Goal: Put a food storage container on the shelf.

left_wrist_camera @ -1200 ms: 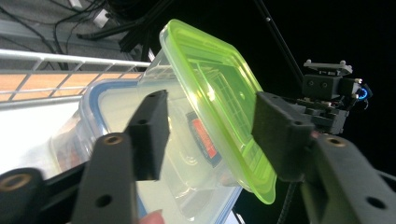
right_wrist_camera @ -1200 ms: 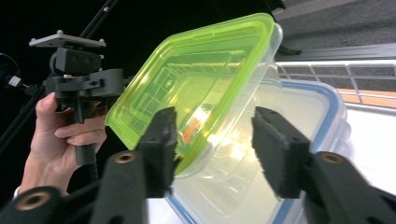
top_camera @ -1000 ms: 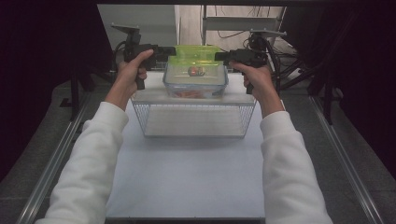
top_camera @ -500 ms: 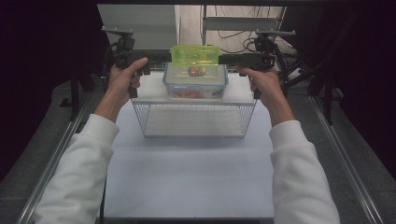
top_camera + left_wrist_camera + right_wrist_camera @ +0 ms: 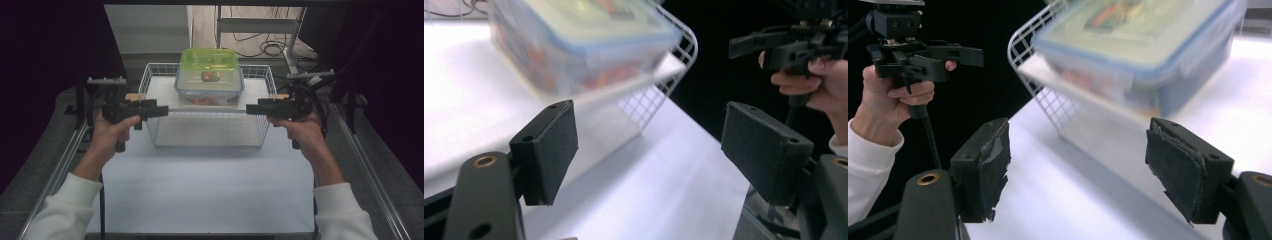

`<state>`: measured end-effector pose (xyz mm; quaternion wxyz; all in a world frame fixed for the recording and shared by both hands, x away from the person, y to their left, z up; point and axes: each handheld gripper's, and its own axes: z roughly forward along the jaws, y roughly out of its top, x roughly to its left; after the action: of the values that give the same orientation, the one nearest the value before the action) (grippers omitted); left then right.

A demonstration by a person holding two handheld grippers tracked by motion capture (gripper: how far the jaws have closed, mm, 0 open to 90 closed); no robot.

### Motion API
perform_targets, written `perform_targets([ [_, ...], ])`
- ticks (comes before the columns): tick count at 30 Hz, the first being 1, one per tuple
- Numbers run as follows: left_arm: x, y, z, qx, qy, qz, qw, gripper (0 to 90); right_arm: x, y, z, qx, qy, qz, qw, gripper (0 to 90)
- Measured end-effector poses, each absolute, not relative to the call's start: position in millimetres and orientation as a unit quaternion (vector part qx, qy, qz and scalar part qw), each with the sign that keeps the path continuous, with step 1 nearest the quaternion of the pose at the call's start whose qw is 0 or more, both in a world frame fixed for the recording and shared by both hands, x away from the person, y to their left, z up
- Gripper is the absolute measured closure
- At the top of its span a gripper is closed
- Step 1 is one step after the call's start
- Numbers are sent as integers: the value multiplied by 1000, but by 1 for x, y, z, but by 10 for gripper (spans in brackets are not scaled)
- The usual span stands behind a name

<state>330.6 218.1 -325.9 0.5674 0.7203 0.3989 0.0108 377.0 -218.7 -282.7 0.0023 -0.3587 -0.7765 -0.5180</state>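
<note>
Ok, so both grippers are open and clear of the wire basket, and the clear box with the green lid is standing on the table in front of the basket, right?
Not quite. The clear box with the green lid sits inside the wire basket, toward its far side, not on the table in front of it; the high view shows this. The rest holds: the left gripper and right gripper are open, beside the basket.

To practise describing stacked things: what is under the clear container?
The clear container rests on a white shelf across the wire basket. Through the mesh, the basket floor looks bare; directly beneath the container is hidden.

White sleeves end at black tongs with brass-ringed holes and worn black pads.
</note>
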Motion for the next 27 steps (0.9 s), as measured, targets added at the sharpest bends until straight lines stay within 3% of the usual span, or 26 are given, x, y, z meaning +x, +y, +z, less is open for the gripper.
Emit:
perform_targets([
  [11, 287, 216, -389, 759, 397, 2, 517, 219, 332, -231, -341, -351, -806, -476, 1, 270],
  [20, 273, 213, -427, 785, 410, 11, 464, 221, 326, -232, -401, -371, -825, -427, 23, 275],
  [27, 273, 205, -445, 797, 414, 7, 440, 222, 324, -229, -427, -375, -835, -401, 25, 275],
])
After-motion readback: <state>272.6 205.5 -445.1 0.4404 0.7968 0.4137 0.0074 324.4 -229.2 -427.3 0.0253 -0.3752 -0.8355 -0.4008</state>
